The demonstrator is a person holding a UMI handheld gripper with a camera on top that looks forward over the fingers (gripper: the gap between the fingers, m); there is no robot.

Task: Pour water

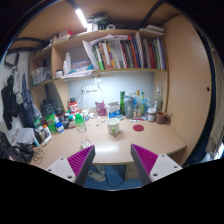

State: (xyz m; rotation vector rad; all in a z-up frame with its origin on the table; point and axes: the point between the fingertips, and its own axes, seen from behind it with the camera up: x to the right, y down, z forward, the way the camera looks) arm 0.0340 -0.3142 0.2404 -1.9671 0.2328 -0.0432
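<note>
Two open jaws, cup (113, 126) beyond.

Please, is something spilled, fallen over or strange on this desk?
Nothing looks spilled or fallen. The bottles and the cup on the desk stand upright. The books on the shelf lean, which is ordinary. The gripper is open and holds nothing.

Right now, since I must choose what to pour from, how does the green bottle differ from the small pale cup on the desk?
The green bottle is taller and slimmer; the pale cup is short and squat. The bottle stands left of the cup; the cup stands straight ahead of the gripper. Both stand upright on the desk, beyond the open jaws, untouched.
</note>
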